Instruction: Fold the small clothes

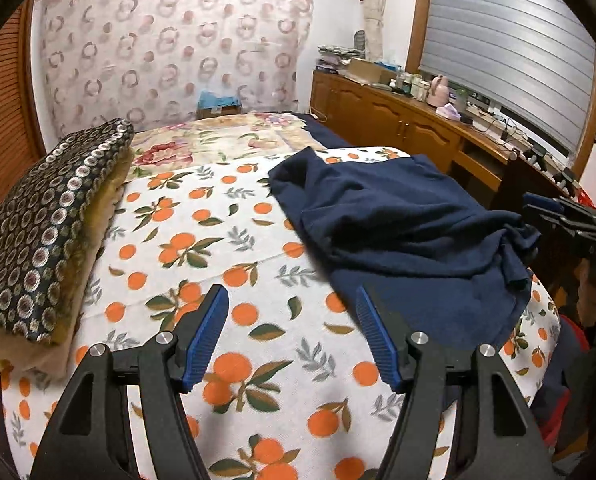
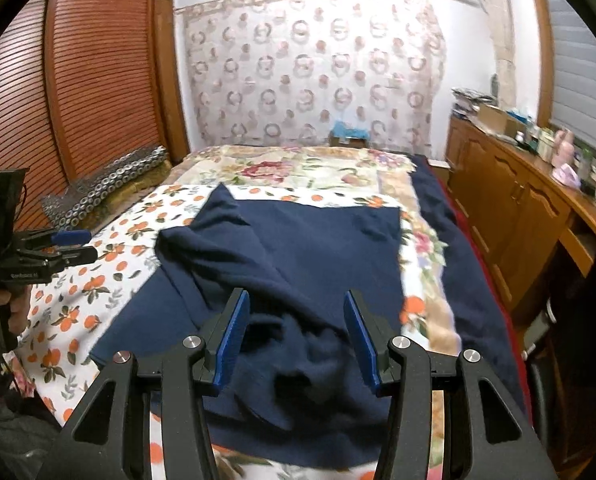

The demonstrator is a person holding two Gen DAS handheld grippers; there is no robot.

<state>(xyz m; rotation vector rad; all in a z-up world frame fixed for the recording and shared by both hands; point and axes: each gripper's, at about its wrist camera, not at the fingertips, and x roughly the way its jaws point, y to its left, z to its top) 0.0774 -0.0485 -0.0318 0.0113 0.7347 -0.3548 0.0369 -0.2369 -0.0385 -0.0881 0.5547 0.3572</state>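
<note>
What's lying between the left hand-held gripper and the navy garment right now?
Nothing but bare orange-print sheet: in the left wrist view the left hand-held gripper hangs open over it, the navy garment just beside its far finger.

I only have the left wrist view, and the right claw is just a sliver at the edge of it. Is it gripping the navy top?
Observer: No. The right wrist view shows the right claw open over the bunched near part of the navy top. Cloth lies between the fingers, but the pads are not pressing on it.
Operator: And how does my left claw look from that side?
Observer: The left claw shows at the far left, clear of the top, with a hand gripping its handle below.
</note>
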